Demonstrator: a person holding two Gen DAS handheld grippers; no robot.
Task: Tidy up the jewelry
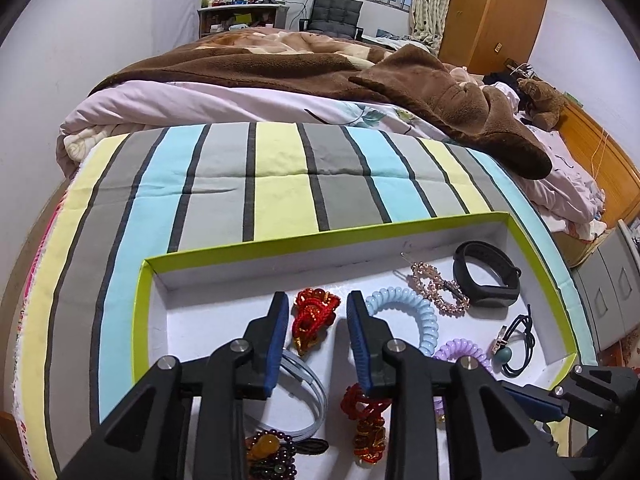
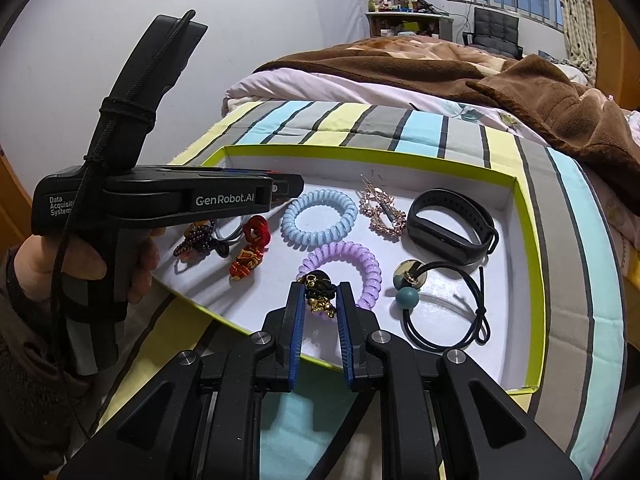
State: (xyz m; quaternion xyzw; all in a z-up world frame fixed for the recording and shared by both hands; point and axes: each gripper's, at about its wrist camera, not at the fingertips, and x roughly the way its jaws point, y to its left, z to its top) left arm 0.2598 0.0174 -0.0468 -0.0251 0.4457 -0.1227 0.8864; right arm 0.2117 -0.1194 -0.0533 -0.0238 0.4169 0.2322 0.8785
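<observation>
A shallow white tray with a lime-green rim (image 1: pixel 320 242) (image 2: pixel 516 184) lies on a striped cushion and holds jewelry. My left gripper (image 1: pixel 318 300) is open over the tray, its fingers either side of a red knotted charm (image 1: pixel 314 314). A second red charm (image 1: pixel 368 428) (image 2: pixel 250 252) lies nearer. My right gripper (image 2: pixel 319 290) has its jaws close around a black and gold knotted piece (image 2: pixel 318 294). A blue coil band (image 2: pixel 319 216) (image 1: pixel 416 312), purple coil band (image 2: pixel 352 268), rhinestone clip (image 2: pixel 380 210), black wristband (image 2: pixel 452 224) and black elastic tie with teal bead (image 2: pixel 408 296) lie in the tray.
The striped cushion (image 1: pixel 248 184) sits at the foot of a bed with a brown blanket (image 1: pixel 280 64). A dark bead bracelet (image 1: pixel 268 456) and a grey hoop (image 1: pixel 308 396) lie near the tray's front. The left hand-held device (image 2: pixel 152 200) reaches over the tray's left side.
</observation>
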